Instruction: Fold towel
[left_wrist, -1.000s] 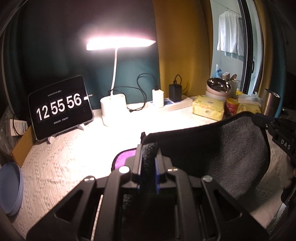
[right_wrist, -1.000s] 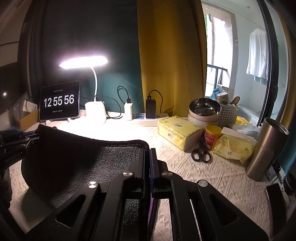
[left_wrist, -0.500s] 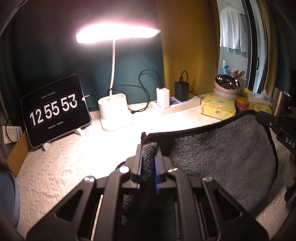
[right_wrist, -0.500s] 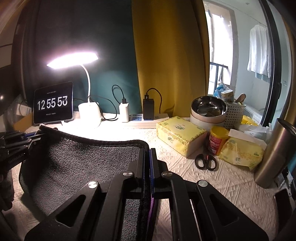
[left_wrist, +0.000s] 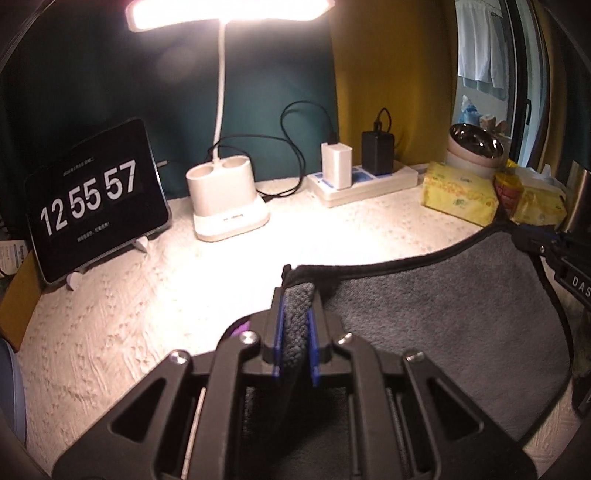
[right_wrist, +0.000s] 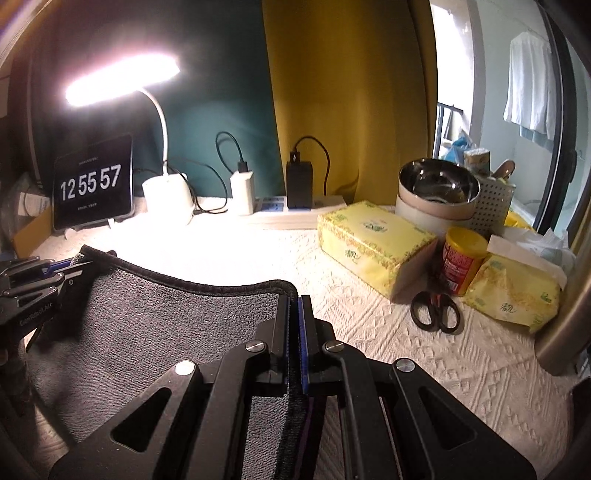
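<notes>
free: bare tablecloth (left_wrist: 207, 280) ahead | blocked: lamp base (left_wrist: 227, 206), clock tablet (left_wrist: 96, 206) behind; tissue box (right_wrist: 373, 245), scissors (right_wrist: 436, 312) right

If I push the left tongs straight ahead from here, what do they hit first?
Probably the white desk lamp base. The left tongs, shut on the grey towel, point slightly right of it across bare tablecloth; the power strip is farther right. Depth is unclear.

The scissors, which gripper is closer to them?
Right. The scissors lie on the table just right of the right gripper. The left gripper holds the towel's far corner, much farther away.
</notes>
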